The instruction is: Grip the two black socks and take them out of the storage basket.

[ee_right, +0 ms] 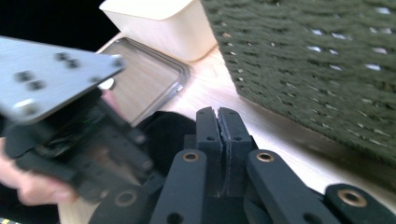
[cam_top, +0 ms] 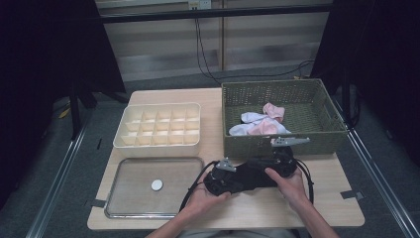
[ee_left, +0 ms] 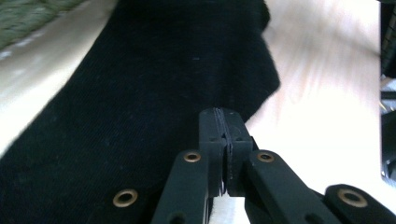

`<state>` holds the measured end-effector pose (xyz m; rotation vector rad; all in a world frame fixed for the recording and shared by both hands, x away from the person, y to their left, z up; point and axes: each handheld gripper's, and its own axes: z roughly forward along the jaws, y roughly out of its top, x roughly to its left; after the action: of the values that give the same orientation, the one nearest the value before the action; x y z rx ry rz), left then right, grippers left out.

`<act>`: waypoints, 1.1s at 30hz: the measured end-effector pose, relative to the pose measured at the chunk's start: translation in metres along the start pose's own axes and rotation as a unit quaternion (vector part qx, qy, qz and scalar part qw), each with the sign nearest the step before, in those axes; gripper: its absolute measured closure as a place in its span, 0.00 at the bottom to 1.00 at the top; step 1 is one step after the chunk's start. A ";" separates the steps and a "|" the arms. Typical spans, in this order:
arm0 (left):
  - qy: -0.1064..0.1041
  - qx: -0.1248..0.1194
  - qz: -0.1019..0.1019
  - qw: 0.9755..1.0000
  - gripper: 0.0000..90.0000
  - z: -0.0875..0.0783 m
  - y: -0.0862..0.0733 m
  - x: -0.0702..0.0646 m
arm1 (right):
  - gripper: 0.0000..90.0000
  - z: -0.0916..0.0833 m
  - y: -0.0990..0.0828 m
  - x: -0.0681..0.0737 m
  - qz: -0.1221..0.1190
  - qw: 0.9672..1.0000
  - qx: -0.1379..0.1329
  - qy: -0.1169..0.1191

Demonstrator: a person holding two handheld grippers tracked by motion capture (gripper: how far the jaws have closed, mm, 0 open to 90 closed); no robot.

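Now both tools pinch the black sock (cam_top: 250, 177) on the surface (cam_top: 327, 198) before the basket (cam_top: 282, 144): left tool (ee_left: 226, 135) clamped on its left end, right tool (ee_right: 218, 128) on its right, long axis running between them.

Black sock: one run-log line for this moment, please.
black sock on table | left tongs shut | right tongs shut | basket behind

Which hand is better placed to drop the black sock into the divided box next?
Left, probably. The left gripper sits on the side nearer the divided box and its jaws look shut on the black sock. The right gripper is by the green basket, farther away.
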<state>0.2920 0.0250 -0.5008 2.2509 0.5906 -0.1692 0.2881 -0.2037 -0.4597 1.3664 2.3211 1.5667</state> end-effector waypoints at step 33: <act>0.029 -0.020 0.006 0.999 0.94 -0.005 -0.004 0.006 | 0.97 -0.013 -0.060 0.027 0.005 0.997 0.073 0.014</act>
<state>0.2952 0.0338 -0.5019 2.2270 0.6068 -0.0865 0.2268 -0.2024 -0.4878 1.3930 2.4936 1.4550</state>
